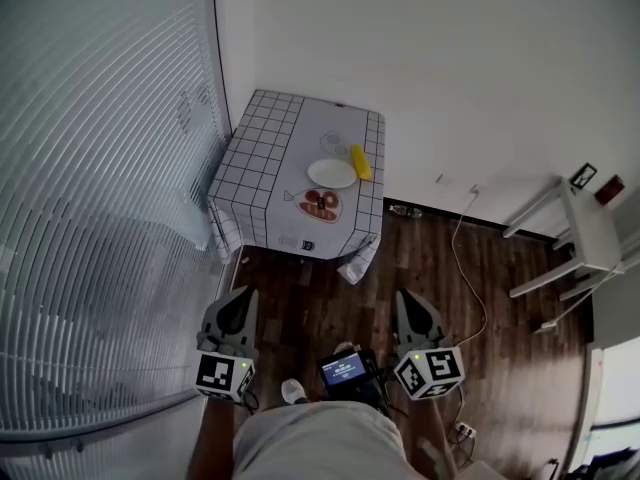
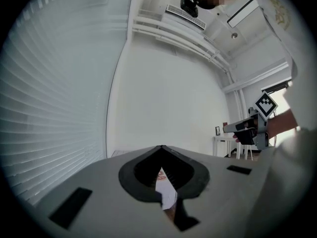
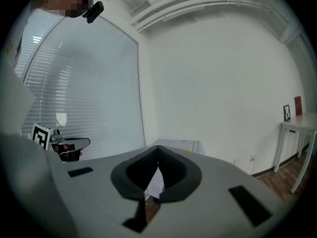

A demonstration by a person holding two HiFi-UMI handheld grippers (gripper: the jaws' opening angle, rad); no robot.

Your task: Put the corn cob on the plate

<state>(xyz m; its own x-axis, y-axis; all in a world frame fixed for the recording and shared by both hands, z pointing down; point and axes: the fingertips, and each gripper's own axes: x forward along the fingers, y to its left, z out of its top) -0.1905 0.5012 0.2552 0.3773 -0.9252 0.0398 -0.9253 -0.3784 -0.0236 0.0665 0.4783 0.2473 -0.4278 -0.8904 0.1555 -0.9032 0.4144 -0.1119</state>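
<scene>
Step in hand: approach. The corn cob [image 1: 360, 161] lies on the table [image 1: 262, 158] just beside the plate [image 1: 331, 173], well apart from the left gripper [image 1: 240, 298] and right gripper [image 1: 409, 300]. Both sets of fingers are closed (nothing held). The next move calls for closing in, opening the fingers and grasping the cob.

Grey left claw [image 1: 243, 298] and right claw [image 1: 407, 298], each bearing a black-and-white marker cube.

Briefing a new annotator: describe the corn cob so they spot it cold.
In the room's corner, between the blinds and the white wall, stands a small grid-patterned table. Towards its right side lies a white plate. The corn cob lies beside the plate's right edge, the only yellow, elongated thing there.
</scene>
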